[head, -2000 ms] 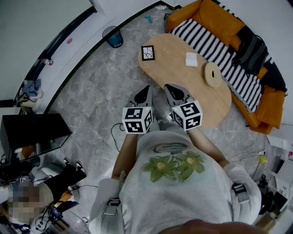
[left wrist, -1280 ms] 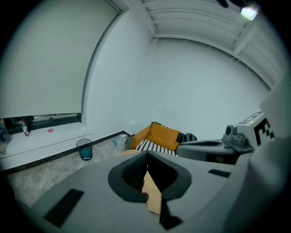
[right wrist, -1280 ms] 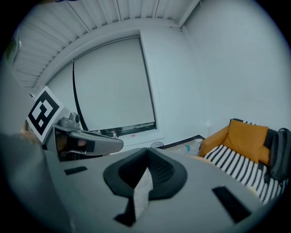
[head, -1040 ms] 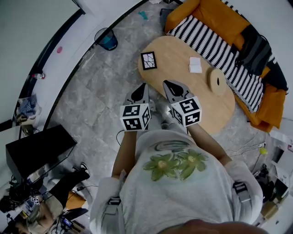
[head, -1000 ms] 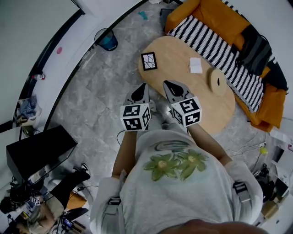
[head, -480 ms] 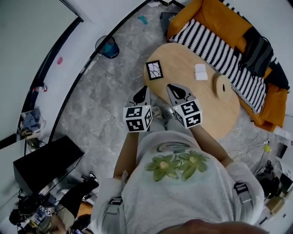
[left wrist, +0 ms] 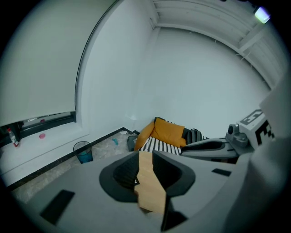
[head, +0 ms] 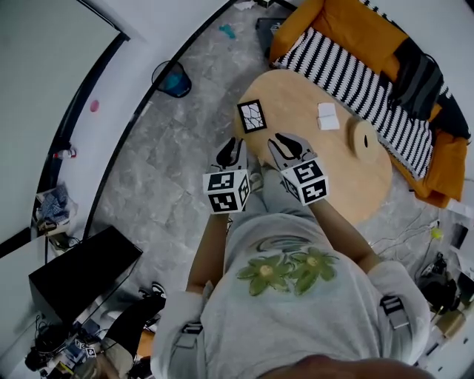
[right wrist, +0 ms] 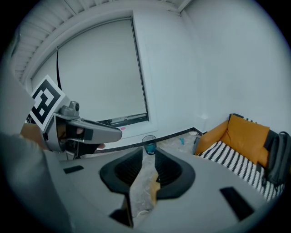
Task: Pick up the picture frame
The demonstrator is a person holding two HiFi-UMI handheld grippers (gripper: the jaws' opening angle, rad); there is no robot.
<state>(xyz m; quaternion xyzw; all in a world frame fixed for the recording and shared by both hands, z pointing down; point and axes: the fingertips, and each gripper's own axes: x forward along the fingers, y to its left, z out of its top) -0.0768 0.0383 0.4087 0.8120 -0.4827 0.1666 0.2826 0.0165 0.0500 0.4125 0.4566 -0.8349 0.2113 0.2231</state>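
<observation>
Well, the oval wooden table (head: 333, 178) stands on a grey marble floor (head: 163, 178), with an orange sofa (head: 348, 22) along its far side. The picture frame (head: 252, 115) lies flat at the table's left end. The left gripper (head: 231, 152) and the right gripper (head: 287, 142) hover at the table's near edge. Their jaws have just been opening, with nothing between them.

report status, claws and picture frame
Left claw and right claw just been opening, nothing between jaws. Picture frame flat on table, untouched, ahead. Nothing in the way.

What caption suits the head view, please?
Left hand-held gripper and right hand-held gripper, open, near the picture frame.
</observation>
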